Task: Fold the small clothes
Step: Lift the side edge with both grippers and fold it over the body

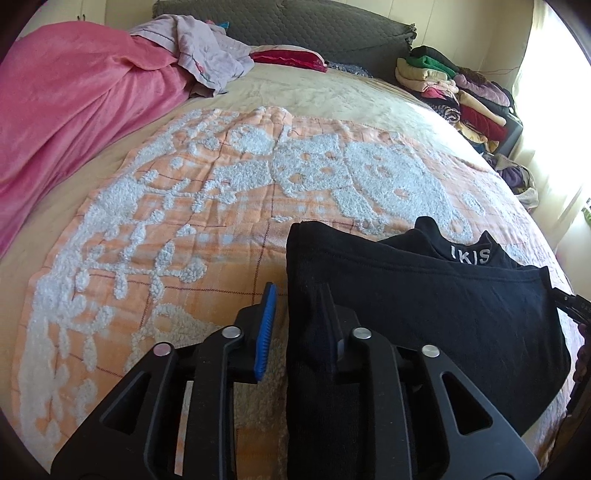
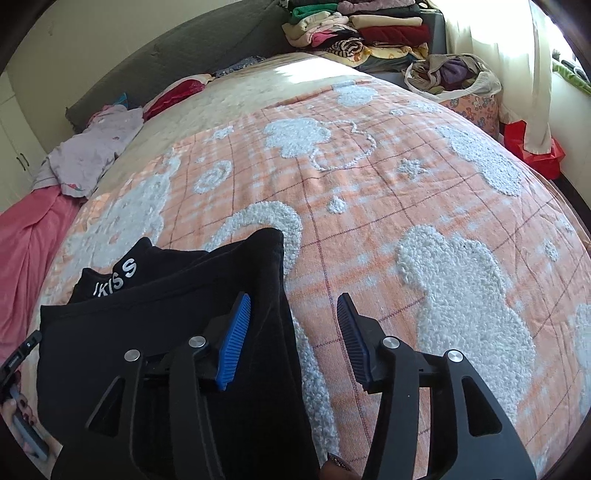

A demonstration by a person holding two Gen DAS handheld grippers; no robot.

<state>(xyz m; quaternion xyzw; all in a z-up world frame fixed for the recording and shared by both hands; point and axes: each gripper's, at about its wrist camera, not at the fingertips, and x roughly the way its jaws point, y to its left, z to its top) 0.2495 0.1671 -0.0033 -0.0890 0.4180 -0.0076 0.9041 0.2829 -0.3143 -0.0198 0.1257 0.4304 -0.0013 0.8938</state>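
A small black garment (image 1: 424,295) with white lettering on its waistband lies on the orange and white blanket (image 1: 184,206). My left gripper (image 1: 299,317) is open over the garment's left edge; its right finger rests on the black cloth, its left finger over the blanket. In the right wrist view the same garment (image 2: 155,306) lies at the lower left. My right gripper (image 2: 293,328) is open at the garment's right edge, its left finger above the cloth, its right finger over the blanket (image 2: 406,184).
A pink blanket (image 1: 74,110) and a lilac garment (image 1: 210,51) lie at the bed's far left. Stacked folded clothes (image 1: 454,88) stand at the far right, with a bag of clothes (image 2: 450,74) beside them. A grey headboard (image 1: 295,26) runs behind.
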